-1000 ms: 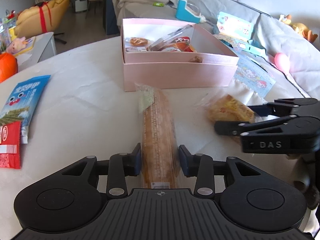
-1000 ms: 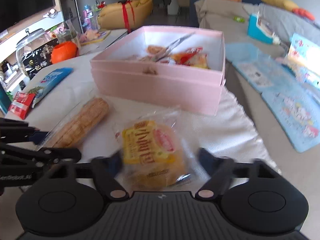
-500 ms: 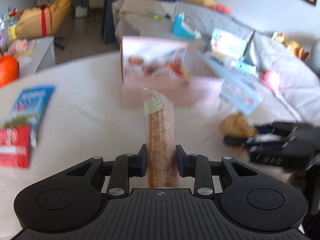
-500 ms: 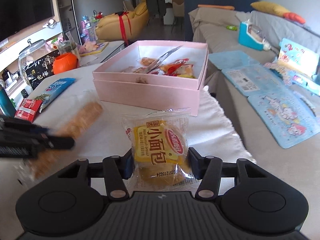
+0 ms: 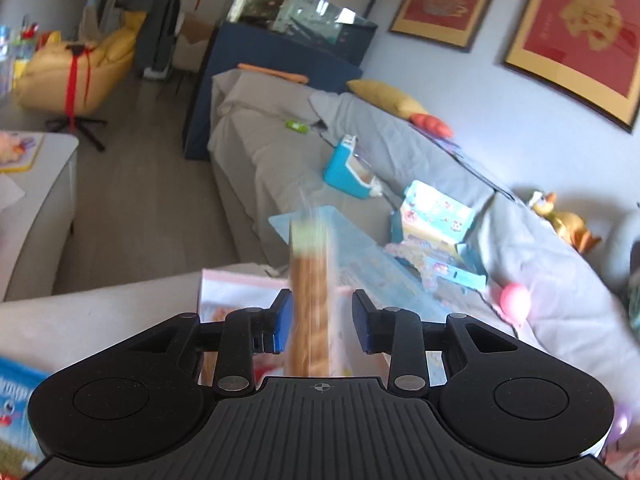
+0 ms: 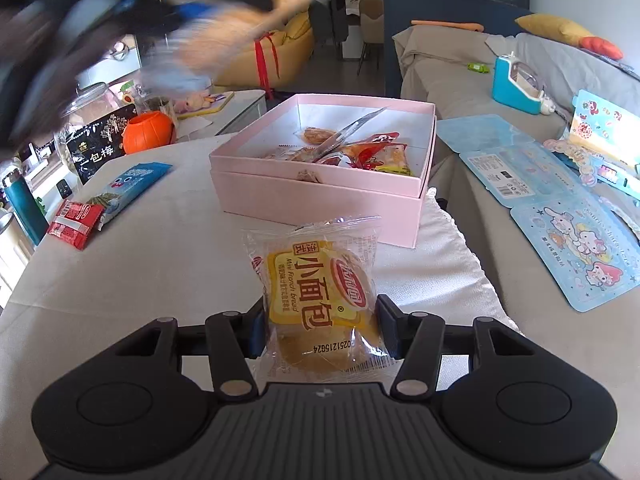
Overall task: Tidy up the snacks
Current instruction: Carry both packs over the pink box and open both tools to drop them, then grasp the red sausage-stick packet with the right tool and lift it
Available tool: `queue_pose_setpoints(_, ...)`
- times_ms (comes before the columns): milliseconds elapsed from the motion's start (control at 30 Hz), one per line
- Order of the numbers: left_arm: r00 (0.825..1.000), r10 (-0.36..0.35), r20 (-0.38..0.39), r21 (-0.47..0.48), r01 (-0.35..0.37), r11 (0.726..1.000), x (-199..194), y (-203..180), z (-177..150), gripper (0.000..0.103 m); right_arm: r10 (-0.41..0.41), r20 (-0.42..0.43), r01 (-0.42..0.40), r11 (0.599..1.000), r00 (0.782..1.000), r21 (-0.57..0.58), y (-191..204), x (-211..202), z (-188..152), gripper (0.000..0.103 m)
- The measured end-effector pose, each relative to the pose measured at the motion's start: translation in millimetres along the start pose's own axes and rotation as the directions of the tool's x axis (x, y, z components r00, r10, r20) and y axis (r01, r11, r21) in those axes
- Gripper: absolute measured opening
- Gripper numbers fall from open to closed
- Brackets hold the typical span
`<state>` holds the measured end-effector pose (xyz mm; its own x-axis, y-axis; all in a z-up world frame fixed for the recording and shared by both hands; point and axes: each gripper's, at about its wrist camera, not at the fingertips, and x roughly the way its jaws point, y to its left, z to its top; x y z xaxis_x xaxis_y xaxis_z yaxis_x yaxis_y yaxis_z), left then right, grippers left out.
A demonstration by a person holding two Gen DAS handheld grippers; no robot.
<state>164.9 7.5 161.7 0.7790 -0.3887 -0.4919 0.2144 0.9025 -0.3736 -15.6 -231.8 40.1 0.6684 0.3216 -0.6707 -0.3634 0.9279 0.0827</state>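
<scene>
My left gripper (image 5: 320, 320) holds a long biscuit pack (image 5: 310, 280) high in the air, above the near edge of the pink box (image 5: 240, 278). Its jaws are opening slightly, with the pack still between the pads. From the right wrist that pack (image 6: 224, 36) is a blur at the upper left. My right gripper (image 6: 320, 328) is shut on a yellow mini French bread pack (image 6: 320, 280), just above the white cloth (image 6: 440, 264). The open pink box (image 6: 320, 196) lies straight ahead of it with several wrapped snacks inside.
A blue snack bag (image 6: 128, 188) and a red packet (image 6: 76, 220) lie at the table's left. An orange pumpkin pot (image 6: 148, 132) and a glass jar (image 6: 92, 120) stand beyond them. Right of the table, a grey sofa carries blue toy packaging (image 6: 560, 200).
My left gripper closed on the biscuit pack and swung it up off the table toward the box. My right gripper closed on the bread pack and then stayed almost still.
</scene>
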Motion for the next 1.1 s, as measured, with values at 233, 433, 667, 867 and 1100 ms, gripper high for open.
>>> queue_pose_setpoints(233, 0.995, 0.095, -0.032, 0.012, -0.095, 0.995, -28, 39, -64, 0.036, -0.022, -0.029, 0.023, 0.999, 0.999, 0.028, -13, 6, -3, 0.054)
queue_pose_setpoints(433, 0.983, 0.166, -0.082, -0.095, -0.173, 0.980, -71, 80, -156, 0.036, 0.065, 0.073, -0.068, 0.997, 0.995, 0.034, -7, -12, 51, 0.054)
queue_pose_setpoints(667, 0.928, 0.360, -0.093, -0.301, -0.371, 0.878, -131, 140, -180, 0.036, -0.002, 0.103, -0.009, 0.995, 0.995, 0.104, -26, 28, 176, 0.088)
queue_pose_setpoints(867, 0.882, 0.462, -0.091, -0.462, -0.449, 0.765, -166, 201, -184, 0.036, -0.009, 0.045, 0.006, 0.999, 0.999, 0.048, -6, 53, 167, 0.088)
queue_pose_setpoints(1100, 0.881, 0.466, -0.083, -0.551, -0.430, 0.715, -161, 237, -175, 0.034, 0.220, -0.062, -0.225, 0.971, 0.974, -0.084, 93, 91, 149, 0.088)
